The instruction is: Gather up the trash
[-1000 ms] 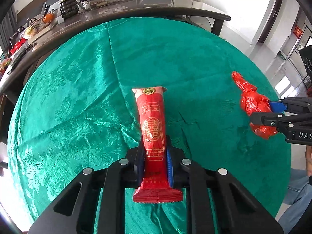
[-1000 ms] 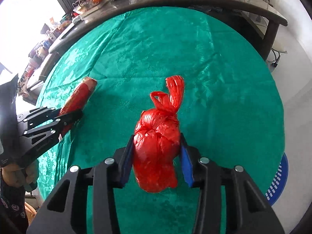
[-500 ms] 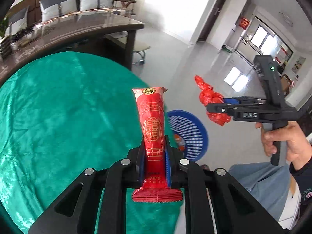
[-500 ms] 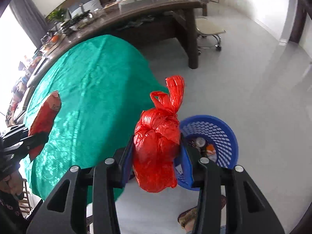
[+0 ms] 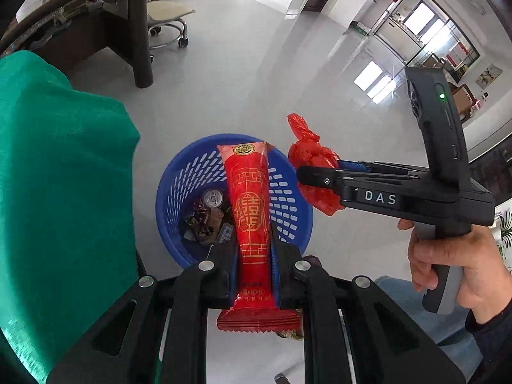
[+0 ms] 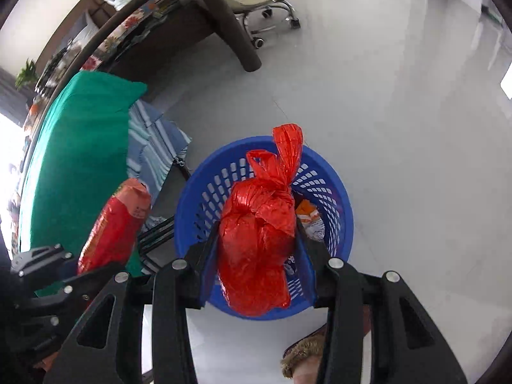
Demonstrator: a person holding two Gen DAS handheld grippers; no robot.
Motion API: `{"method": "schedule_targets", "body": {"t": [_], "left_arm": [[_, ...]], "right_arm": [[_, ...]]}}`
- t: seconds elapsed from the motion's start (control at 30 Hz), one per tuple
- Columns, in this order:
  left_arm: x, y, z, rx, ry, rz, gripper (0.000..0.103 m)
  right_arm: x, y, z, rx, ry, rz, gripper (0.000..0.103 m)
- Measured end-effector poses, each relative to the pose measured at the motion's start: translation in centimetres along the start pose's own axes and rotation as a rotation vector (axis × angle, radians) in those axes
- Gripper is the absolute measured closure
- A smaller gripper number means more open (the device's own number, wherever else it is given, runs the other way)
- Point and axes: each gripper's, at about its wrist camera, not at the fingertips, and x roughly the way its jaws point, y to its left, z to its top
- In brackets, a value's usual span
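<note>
Floor-standing blue basket [image 5: 289, 204] holds a can [image 5: 212, 197] and wrappers [image 5: 204, 222].

Below you is a pale, glossy floor [image 5: 230, 89] that mirrors the windows in bright patches. Directly on it stands a blue slotted basket [image 5: 179, 188], holding a drink can [image 5: 212, 197] with its top facing up, crumpled wrappers [image 5: 204, 224], and on the far side an orange-and-white packet [image 6: 308, 216]. Just beside the basket, to your left, a table draped in green cloth [image 5: 57, 172] stands on the floor; you cannot see its legs under the cloth. Farther back, a dark wooden leg [image 5: 140, 32] of a long counter meets the floor, and next to it sits a wheeled stool [image 5: 166, 28] with a cream seat.
</note>
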Motion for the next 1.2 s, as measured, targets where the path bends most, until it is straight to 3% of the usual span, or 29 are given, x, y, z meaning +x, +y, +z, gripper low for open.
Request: {"method": "schedule_targets", "body": {"t": [0.1,0.17,0.33,0.47,0.6,0.73,0.83,0.87,0.93,0.97,1.03,1.1,1.2], "left_arm": [[2.6,0.2,0.1,0.001,0.010,0.022,0.081],[3.5,0.4,0.6,0.004,-0.001,0.013,0.045],[1.7,-0.1,0.8,0.039,-0.085,0.066,0.016],[-3.5,-1.0,0.2,0.066,-0.217,0.142,0.012],[-9.7,-2.8,-1.6,0.096,-0.354,0.177,0.005],[-14.2,-5.0,-3.7,0.173,-0.402,0.203,0.005],[-17.1,-6.4,-5.7,0.182,-0.448,0.245,0.005],[-18.0,-6.7,-6.4,0.177,-0.463,0.247,0.005],[-19.3,-7.1,-7.2,0.152,-0.478,0.258,0.005],[-19.9,-7.2,-7.6,0.131,-0.478,0.263,0.005],[-20.9,-7.4,-8.1,0.102,-0.483,0.275,0.005],[-21.7,-7.7,-8.6,0.079,-0.499,0.332,0.005],[-22.1,-7.8,-8.9,0.080,-0.456,0.367,0.005]], "right_arm": [[1.3,-1.6,0.0,0.055,-0.016,0.040,0.047],[1.4,-1.9,0.1,0.074,-0.035,0.033,0.023],[-1.2,-2.2,-0.1,0.094,-0.101,0.017,0.014],[-5.6,-0.6,-0.7,0.054,-0.184,-0.042,0.007],[-11.6,1.9,-4.0,-0.001,-0.291,-0.049,0.005],[-17.1,5.5,-8.4,-0.107,-0.401,-0.152,0.005],[-21.1,8.5,-12.3,-0.175,-0.553,-0.204,0.005],[-21.8,9.1,-13.0,-0.166,-0.560,-0.216,0.005],[-21.4,9.7,-13.1,-0.138,-0.454,-0.264,0.005],[-21.3,9.8,-13.1,-0.137,-0.430,-0.244,0.005],[-21.6,9.9,-13.3,-0.120,-0.451,-0.223,0.005],[-22.0,10.3,-14.0,-0.111,-0.464,-0.242,0.005],[-22.0,10.3,-15.2,-0.074,-0.440,-0.241,0.005]]}}
